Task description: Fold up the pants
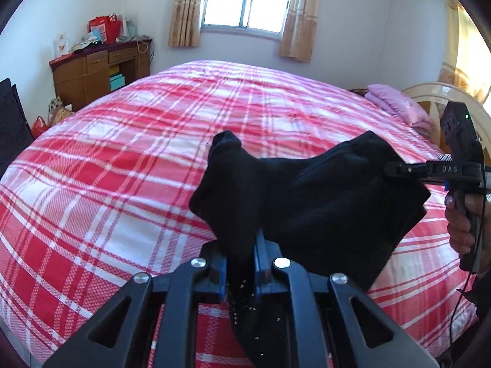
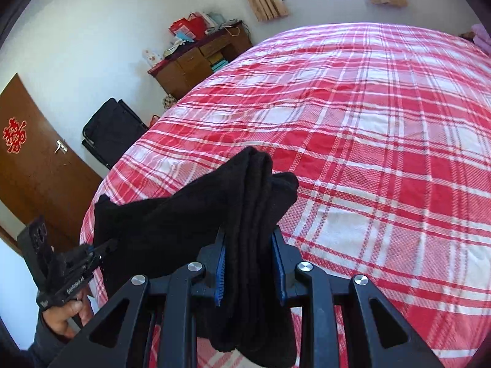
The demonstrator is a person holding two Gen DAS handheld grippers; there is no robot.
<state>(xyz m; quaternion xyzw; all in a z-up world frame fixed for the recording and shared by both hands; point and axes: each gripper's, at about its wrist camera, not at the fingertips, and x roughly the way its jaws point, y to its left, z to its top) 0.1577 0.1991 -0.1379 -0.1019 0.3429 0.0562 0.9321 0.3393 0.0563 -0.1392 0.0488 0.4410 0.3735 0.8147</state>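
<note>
The black pants (image 1: 322, 202) hang folded in the air above the red plaid bed (image 1: 122, 159), held between both grippers. My left gripper (image 1: 241, 254) is shut on one bunched end of the pants, which sticks up past its blue pads. My right gripper (image 1: 389, 167) shows at the right of the left wrist view, shut on the other end. In the right wrist view my right gripper (image 2: 250, 260) clamps thick layers of the pants (image 2: 184, 220), and my left gripper (image 2: 107, 245) grips the far corner at lower left.
The bed (image 2: 383, 138) fills most of both views. A wooden desk (image 1: 95, 70) with red bags stands by the far wall under the window (image 1: 248, 0). A pink pillow (image 1: 399, 104) and headboard lie at right. A black chair (image 2: 113, 128) and brown door (image 2: 33, 159) stand left.
</note>
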